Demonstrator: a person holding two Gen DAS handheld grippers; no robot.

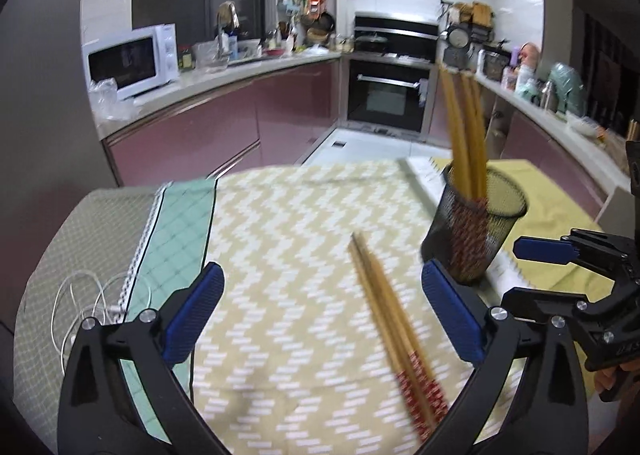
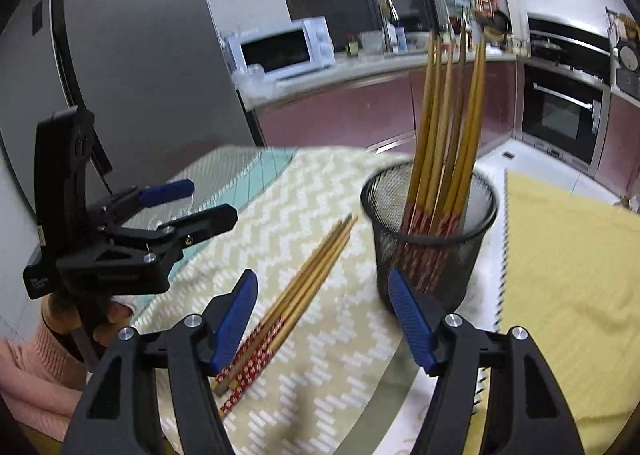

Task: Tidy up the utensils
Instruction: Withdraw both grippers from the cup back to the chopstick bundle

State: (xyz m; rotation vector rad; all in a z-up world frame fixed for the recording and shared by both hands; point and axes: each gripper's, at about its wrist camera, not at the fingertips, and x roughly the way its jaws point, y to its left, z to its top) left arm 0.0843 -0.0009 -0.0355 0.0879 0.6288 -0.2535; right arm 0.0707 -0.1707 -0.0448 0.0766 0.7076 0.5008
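A black mesh cup stands on the table with several wooden chopsticks upright in it. It also shows in the right wrist view, with its chopsticks. A few loose chopsticks with red patterned ends lie on the zigzag cloth, left of the cup; they also show in the right wrist view. My left gripper is open and empty above the loose chopsticks. My right gripper is open and empty, between the loose chopsticks and the cup; it also shows in the left wrist view.
The table carries a beige zigzag cloth, a green quilted mat on the left and a yellow cloth on the right. A white cable lies at the left edge. Kitchen counters, a microwave and an oven stand behind.
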